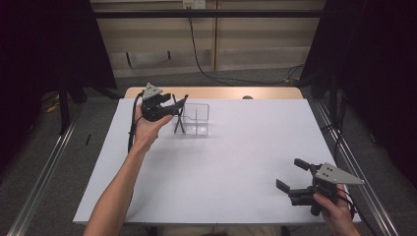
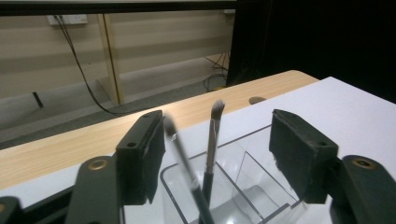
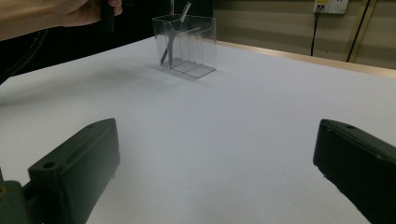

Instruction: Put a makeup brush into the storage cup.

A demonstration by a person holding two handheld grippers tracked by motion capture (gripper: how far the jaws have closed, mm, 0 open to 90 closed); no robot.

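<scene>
Clear plastic divided holder (image 1: 193, 119) sits toward far-left of white counter (image 1: 221, 162), w/ two slim dark-handled makeup brushes (image 2: 212, 144) standing tilted in its left compartment. Left gripper (image 2: 217, 154) hovers right over holder, jaws apart, not pressing on either brush (one brush blurred, just beside the left pad). Right gripper (image 1: 290, 177) rests low at counter's near-right corner, well apart from holder, jaws wide apart w/ nothing between them.
</scene>
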